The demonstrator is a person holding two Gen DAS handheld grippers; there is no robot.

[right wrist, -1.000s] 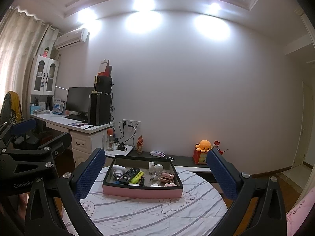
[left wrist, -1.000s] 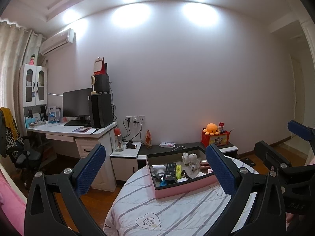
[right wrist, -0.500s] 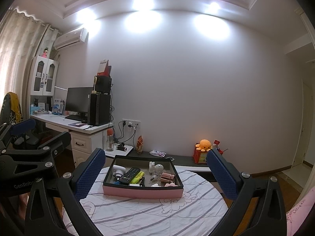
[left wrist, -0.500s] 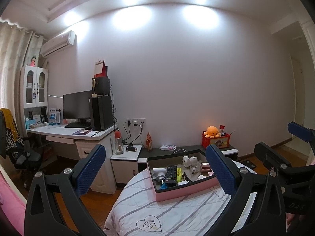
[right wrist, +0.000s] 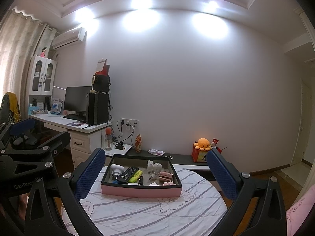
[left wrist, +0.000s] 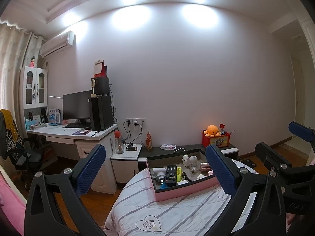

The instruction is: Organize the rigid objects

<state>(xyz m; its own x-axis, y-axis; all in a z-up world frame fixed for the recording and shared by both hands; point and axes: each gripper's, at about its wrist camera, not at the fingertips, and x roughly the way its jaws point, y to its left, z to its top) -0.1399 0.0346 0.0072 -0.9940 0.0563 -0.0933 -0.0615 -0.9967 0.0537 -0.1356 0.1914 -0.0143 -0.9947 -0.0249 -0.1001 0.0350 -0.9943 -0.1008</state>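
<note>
two blue pads of the left hand-held gripper point(left wrist: 155, 174) are standing wide apart in the left wrist view, gripping nothing, while the pink box point(left wrist: 184, 190) is sitting on the striped round worktop point(left wrist: 157, 210), holding a black remote point(left wrist: 170, 173). in the right wrist view, the right hand-held gripper point(right wrist: 155, 174) is also spreading apart and empty, hovering short of the box.
</note>
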